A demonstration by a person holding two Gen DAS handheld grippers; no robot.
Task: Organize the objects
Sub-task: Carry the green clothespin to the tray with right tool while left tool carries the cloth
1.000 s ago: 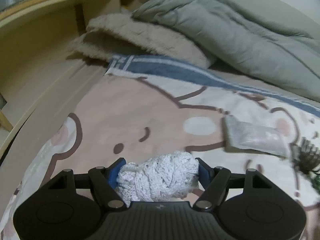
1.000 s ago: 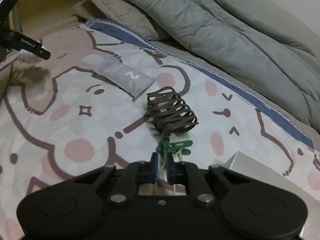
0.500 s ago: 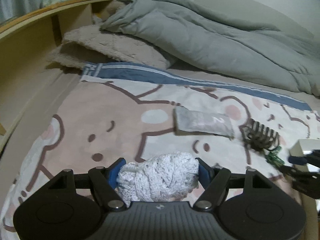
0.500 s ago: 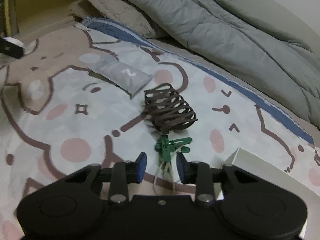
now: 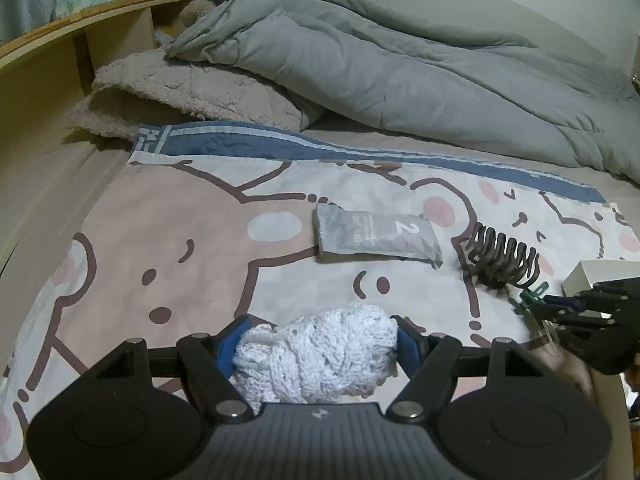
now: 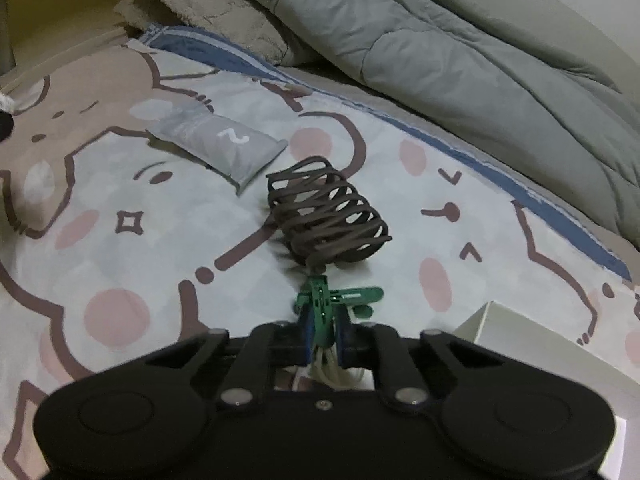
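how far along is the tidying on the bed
Nothing looks put away yet. In hand: the left gripper is clamped on the white knitted bundle, and the right gripper is shut on the green clip. Left on the bear-print blanket: the brown claw clip and the grey packet marked 2. The white box beside them may be the destination; its inside is not visible.

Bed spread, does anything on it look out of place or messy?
Nothing looks damaged or spilled. A grey packet marked 2 and a brown hair claw lie loose on the spread, still unsorted. The right gripper is shut on a green clip; the left gripper holds a white knit bundle.
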